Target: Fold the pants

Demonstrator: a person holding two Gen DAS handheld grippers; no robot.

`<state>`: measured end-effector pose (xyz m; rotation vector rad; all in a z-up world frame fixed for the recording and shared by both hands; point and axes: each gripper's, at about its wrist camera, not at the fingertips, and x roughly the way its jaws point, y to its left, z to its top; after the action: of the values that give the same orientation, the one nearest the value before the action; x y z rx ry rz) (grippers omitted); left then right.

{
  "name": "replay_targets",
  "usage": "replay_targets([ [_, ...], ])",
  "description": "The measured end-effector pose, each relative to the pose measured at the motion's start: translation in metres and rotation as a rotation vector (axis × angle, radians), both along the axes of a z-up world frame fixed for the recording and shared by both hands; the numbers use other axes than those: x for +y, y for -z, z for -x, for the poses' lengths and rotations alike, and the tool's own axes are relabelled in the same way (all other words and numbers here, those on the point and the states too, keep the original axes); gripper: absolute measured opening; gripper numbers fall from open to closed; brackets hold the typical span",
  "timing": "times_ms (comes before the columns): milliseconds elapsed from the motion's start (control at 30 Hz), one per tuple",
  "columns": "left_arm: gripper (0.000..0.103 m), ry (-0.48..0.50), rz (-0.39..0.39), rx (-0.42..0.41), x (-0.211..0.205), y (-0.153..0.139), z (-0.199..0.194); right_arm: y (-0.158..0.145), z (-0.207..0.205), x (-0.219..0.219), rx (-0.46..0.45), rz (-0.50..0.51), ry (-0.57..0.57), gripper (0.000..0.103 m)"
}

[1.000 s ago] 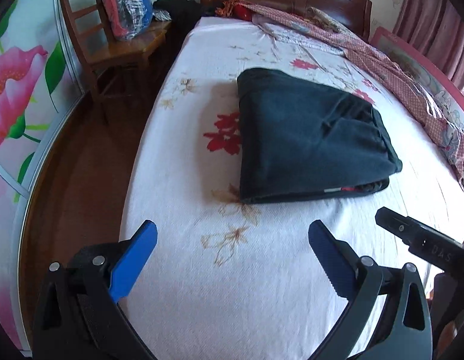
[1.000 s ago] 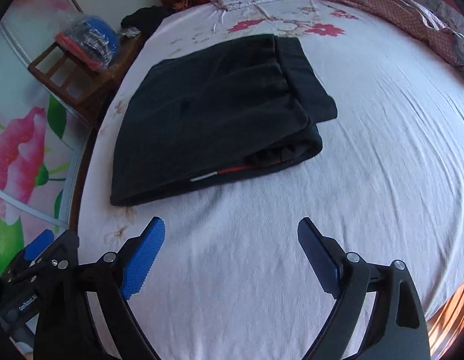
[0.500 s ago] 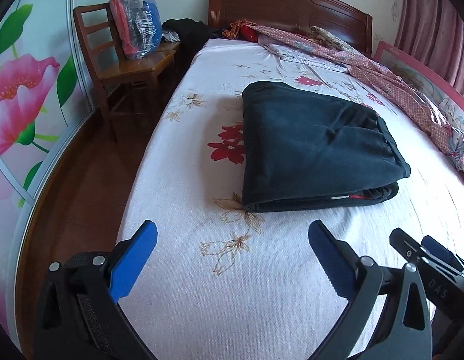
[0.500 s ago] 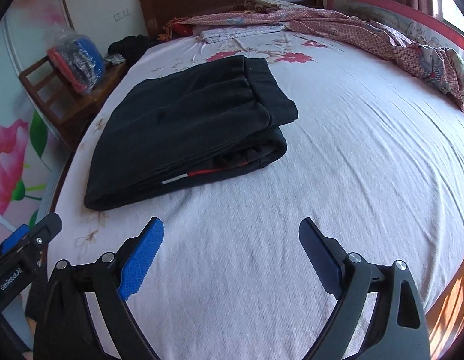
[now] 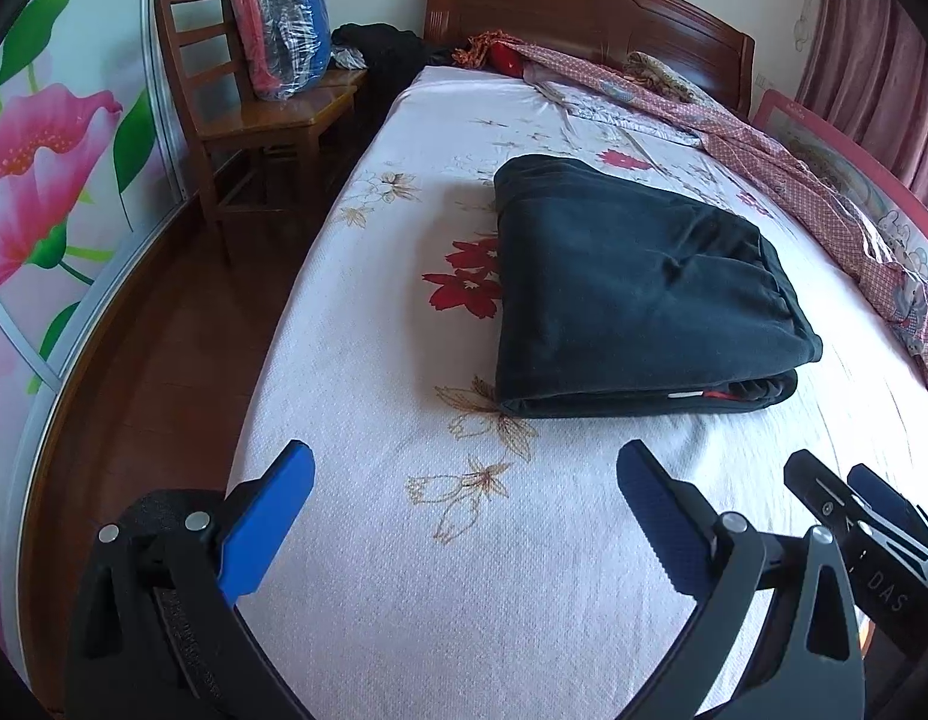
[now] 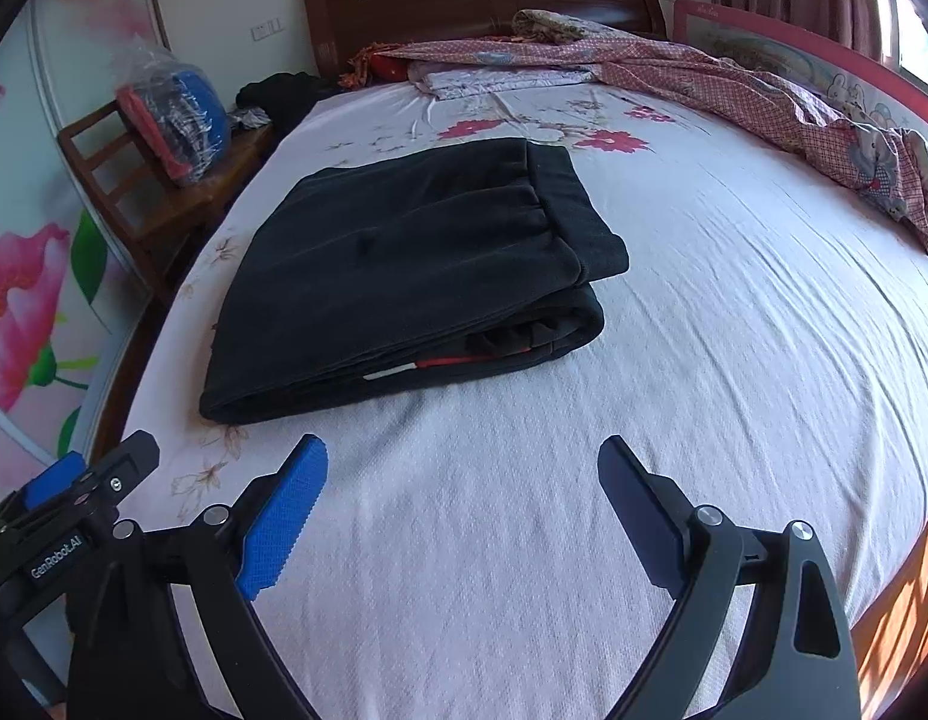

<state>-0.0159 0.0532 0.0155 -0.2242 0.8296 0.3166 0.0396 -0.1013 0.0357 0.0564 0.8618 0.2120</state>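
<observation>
- Left gripper [image 5: 464, 480] & right gripper [image 6: 462, 459]: jaws spread, holding nothing, pulling back vs. 1 s ago.
- Pants [image 6: 404, 276]: lying folded, frame centre, on bed [image 6: 733, 360].
- Fold probably finishing.

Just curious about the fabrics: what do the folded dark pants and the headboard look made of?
The folded dark pants look like thick, matte fleece-like knit, soft with rounded folds. The reddish-brown headboard looks like glossy varnished wood; sheen suggests lacquer.
</observation>
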Motion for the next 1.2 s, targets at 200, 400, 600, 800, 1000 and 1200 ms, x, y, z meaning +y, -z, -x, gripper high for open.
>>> replay_targets([
  [200,0.101,-0.002,0.003,0.006,0.0008,0.0015,-0.0007,0.0007,0.0006,0.0004,0.009,-0.008,-0.003,0.091],
  [400,0.101,0.006,0.000,0.017,-0.0012,0.0036,-0.0018,0.0011,-0.0002,0.0016,0.012,-0.007,-0.006,0.091],
  [600,0.101,0.018,0.003,0.024,-0.0032,0.0041,-0.0025,0.0039,-0.0005,0.0022,0.023,-0.012,-0.008,0.091],
  [800,0.101,0.019,0.005,0.029,-0.0037,0.0045,-0.0022,0.0044,0.0001,0.0041,0.029,-0.016,-0.013,0.091],
  [1000,0.101,0.019,0.003,0.035,-0.0039,0.0052,-0.0025,0.0049,0.0001,0.0043,0.031,-0.016,-0.017,0.091],
  [1200,0.101,0.018,0.002,0.045,-0.0041,0.0059,-0.0030,0.0048,-0.0007,0.0053,0.035,-0.019,-0.017,0.091],
])
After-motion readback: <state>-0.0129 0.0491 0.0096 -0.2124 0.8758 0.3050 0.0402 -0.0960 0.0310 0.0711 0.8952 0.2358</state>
